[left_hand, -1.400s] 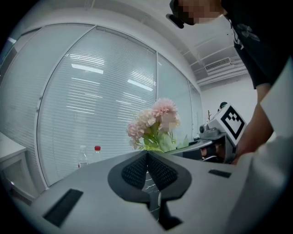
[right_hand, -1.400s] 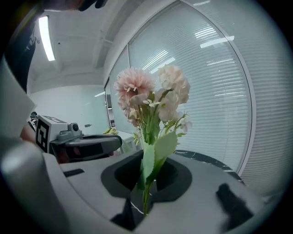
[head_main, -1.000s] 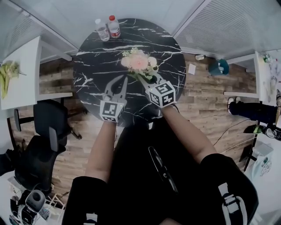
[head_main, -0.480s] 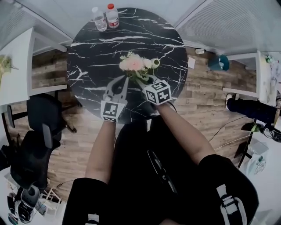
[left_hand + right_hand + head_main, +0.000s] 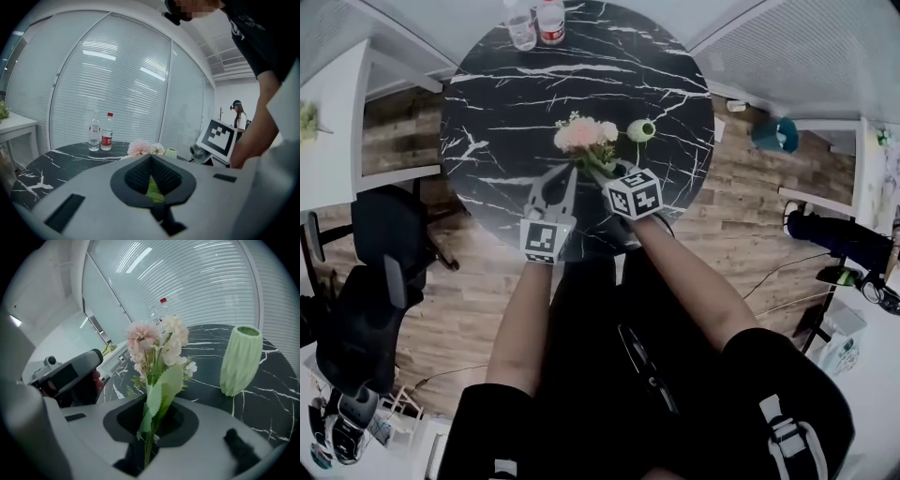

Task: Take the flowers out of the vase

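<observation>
The right hand-held gripper (image 5: pixel 150 420) has its jaws closed nearly together on the thin green stems of the bunch of pale pink and white artificial flowers (image 5: pixel 157 350). The stems and one broad green leaf pass between the black pads, and the blossoms stand up beyond the jaw tips. The bunch is out of the vase and is held over the round black marble-pattern bench (image 5: pixel 516 103), near its front edge.

The light green ribbed ceramic vase (image 5: pixel 241 360) stands upright on the bench, just to the right of the flowers and apart from them. Nothing shows in its mouth.

The left hand-held gripper (image 5: pixel 151 157) is beside the right one, on its left. Its jaws meet at the tips. A bit of green shows through the small gap between its pads, but I cannot tell if it is pinched there.

At the far edge of the bench stand two clear plastic bottles (image 5: pixel 550 19), one with a red cap and red label.
</observation>
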`<action>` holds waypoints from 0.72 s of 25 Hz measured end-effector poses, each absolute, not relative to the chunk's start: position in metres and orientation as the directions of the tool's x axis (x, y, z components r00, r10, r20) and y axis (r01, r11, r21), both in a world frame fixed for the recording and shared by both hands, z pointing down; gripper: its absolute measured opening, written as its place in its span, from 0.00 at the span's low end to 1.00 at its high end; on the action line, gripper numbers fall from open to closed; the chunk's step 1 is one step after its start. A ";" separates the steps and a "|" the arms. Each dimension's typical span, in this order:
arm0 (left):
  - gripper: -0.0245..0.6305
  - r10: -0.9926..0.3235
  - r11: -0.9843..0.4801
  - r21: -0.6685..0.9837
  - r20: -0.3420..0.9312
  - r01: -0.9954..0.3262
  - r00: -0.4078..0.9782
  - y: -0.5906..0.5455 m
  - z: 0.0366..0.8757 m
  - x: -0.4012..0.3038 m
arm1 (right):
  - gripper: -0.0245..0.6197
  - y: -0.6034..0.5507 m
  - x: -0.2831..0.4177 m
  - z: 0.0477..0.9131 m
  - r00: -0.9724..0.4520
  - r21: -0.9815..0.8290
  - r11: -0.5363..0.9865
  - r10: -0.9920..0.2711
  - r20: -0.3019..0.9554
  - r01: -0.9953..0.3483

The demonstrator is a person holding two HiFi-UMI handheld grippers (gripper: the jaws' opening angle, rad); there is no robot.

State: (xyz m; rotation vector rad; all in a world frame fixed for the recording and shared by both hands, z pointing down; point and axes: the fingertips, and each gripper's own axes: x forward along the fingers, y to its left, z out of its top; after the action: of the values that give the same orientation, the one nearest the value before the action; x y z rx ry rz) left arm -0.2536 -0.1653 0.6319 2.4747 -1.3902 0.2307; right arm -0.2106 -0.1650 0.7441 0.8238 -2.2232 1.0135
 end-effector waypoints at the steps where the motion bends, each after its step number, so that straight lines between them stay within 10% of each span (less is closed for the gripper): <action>1: 0.06 -0.807 -0.488 0.178 0.282 -0.855 0.519 -0.165 0.634 -0.254 | 0.14 -0.166 -0.212 0.747 -0.658 -0.459 0.523 -0.300 0.690 -0.719; 18: 0.06 -0.808 -0.466 0.193 0.305 -0.863 0.505 -0.164 0.648 -0.260 | 0.39 -0.178 -0.197 0.766 -0.558 -0.346 0.505 -0.365 0.745 -0.791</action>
State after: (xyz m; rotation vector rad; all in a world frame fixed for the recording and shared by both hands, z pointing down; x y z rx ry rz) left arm -0.2603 -0.1640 0.6483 2.4308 -1.3986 0.2439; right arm -0.1969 -0.1782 0.7663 0.9424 -2.1467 0.9197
